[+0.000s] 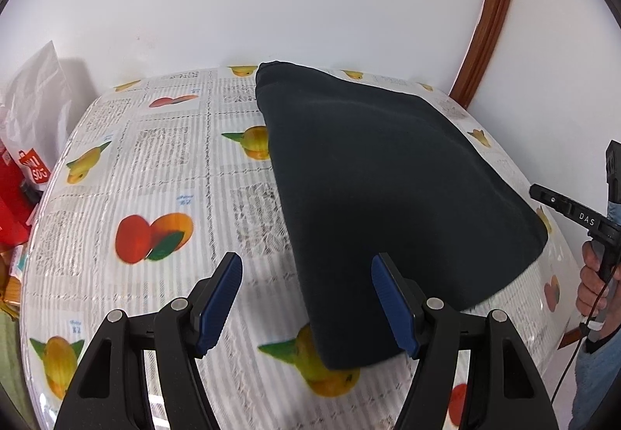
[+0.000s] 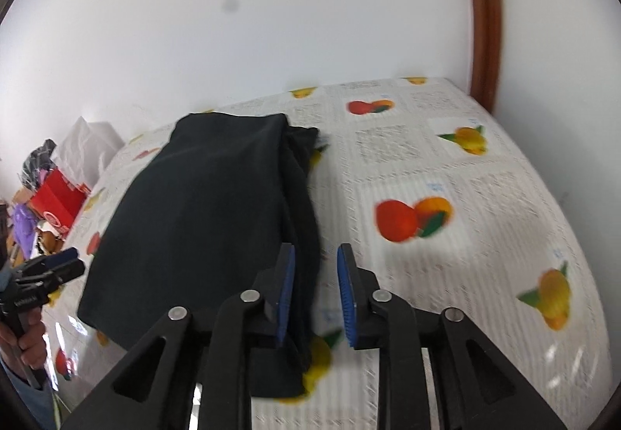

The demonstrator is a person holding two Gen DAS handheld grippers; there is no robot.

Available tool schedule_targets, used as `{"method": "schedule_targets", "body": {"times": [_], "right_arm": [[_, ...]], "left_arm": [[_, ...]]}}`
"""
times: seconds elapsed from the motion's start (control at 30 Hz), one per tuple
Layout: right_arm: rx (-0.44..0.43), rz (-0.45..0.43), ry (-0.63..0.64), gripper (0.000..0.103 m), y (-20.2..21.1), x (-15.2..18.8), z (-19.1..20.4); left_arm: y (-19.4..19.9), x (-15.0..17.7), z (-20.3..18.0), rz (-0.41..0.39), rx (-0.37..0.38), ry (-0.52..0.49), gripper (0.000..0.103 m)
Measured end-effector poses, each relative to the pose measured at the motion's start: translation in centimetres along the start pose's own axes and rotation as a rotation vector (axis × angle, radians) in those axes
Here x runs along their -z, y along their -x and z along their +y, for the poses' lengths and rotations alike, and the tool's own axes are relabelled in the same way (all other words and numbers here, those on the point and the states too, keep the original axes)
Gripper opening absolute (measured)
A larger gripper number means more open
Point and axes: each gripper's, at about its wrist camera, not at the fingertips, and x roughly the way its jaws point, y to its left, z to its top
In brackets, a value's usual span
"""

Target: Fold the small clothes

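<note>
A dark folded garment (image 1: 388,189) lies flat on the fruit-print tablecloth (image 1: 155,166). My left gripper (image 1: 306,300) is open and empty, hovering over the garment's near left corner. In the right wrist view the garment (image 2: 202,212) shows stacked layers along its right side. My right gripper (image 2: 315,294) is open, its fingers astride the garment's near right edge without closing on it. The right gripper also shows at the right edge of the left wrist view (image 1: 574,214), held by a hand. The left gripper shows at the left edge of the right wrist view (image 2: 54,267).
A white wall stands behind the table. A brown wooden frame (image 1: 493,14) runs up the right. A red box (image 2: 58,201), white bag (image 1: 35,100) and clutter sit past the table's left edge. Bare tablecloth (image 2: 446,177) lies right of the garment.
</note>
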Motion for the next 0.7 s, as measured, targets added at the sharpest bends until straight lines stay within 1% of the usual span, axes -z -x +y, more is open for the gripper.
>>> {"method": "schedule_targets", "body": {"times": [0.07,0.17,0.2,0.3,0.43,0.53,0.6,0.7], "right_arm": [[0.035,0.006,-0.007,0.028,0.5,0.8,-1.0],[0.112,0.027,0.006,0.028,0.8,2.0,-2.1],[0.123,0.034,0.009,0.028,0.9,2.5,-2.4],[0.103,0.084,0.016,0.028,0.5,4.1,-2.9],[0.088,0.129,0.1,0.028,-0.4,6.6,-1.5],[0.061,0.138,0.14,0.028,-0.8,7.8,-0.2],[0.044,0.133,0.146,0.028,-0.9,8.1,0.3],[0.016,0.114,0.143,0.028,-1.0,8.2,0.8]], "left_arm": [[0.5,0.7,0.2,0.0,-0.004,-0.005,0.067],[1.3,1.8,0.7,0.009,0.0,-0.004,0.067],[1.5,2.1,0.8,0.011,0.002,-0.003,0.067],[2.1,3.3,1.2,0.021,0.012,-0.003,0.066],[2.0,4.8,1.2,0.049,0.048,-0.015,0.064],[1.5,5.6,0.9,0.072,0.064,-0.022,0.059],[0.8,5.9,0.5,0.092,0.08,-0.026,0.054],[-0.1,5.9,-0.3,0.104,0.085,-0.042,0.05]]}}
